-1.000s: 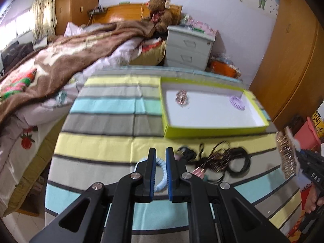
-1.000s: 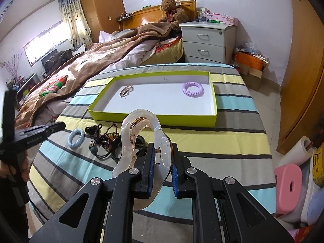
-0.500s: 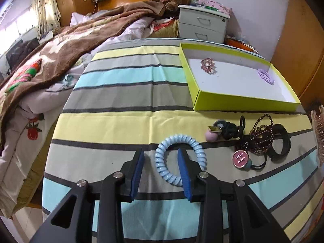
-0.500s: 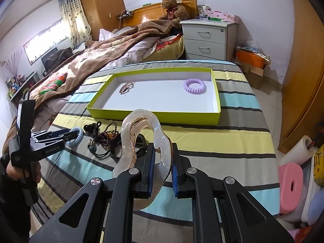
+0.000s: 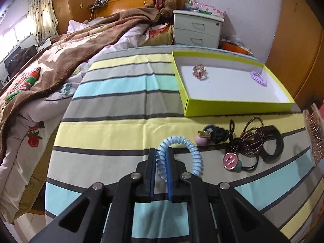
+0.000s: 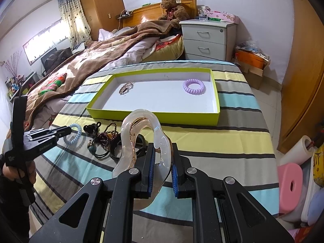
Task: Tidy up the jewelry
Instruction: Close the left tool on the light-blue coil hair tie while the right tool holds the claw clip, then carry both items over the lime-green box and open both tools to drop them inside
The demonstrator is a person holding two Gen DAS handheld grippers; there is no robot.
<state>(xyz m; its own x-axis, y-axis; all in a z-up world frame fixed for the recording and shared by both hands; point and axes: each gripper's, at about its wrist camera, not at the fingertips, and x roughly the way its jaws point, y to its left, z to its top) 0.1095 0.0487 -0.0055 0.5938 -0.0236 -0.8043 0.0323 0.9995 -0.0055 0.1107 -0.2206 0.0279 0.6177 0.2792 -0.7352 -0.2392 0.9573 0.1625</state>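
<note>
We are in a bedroom, working on a striped cloth [image 5: 113, 109] spread beside an unmade bed, with a grey nightstand and a teddy bear at the top of the frame.

In the left wrist view, the left gripper [image 5: 161, 158] at lower centre has its blue pads clamped on one side of the pale blue coil hair tie [image 5: 178, 154], whose free loop arcs off to the right. The lime-green tray [image 5: 232, 106] sits at upper right, holding a beaded bracelet [image 5: 199, 71] and a purple coil tie [image 5: 258, 78]. A tangle of dark hair ties and beads [image 5: 249, 141] lies between tray and gripper.

In the right wrist view, the right gripper [image 6: 163, 162] at lower centre grips a clear hair claw [image 6: 141, 139] narrowly, holding it upright above the cloth — the tray lies straight ahead at frame centre. The other gripper shows at left, on the blue tie.

We judge both picks are made and the carry is in hand. Next we need a lift clear of the tangle, then a release over the tray's white floor — away from pieces already there.
</note>
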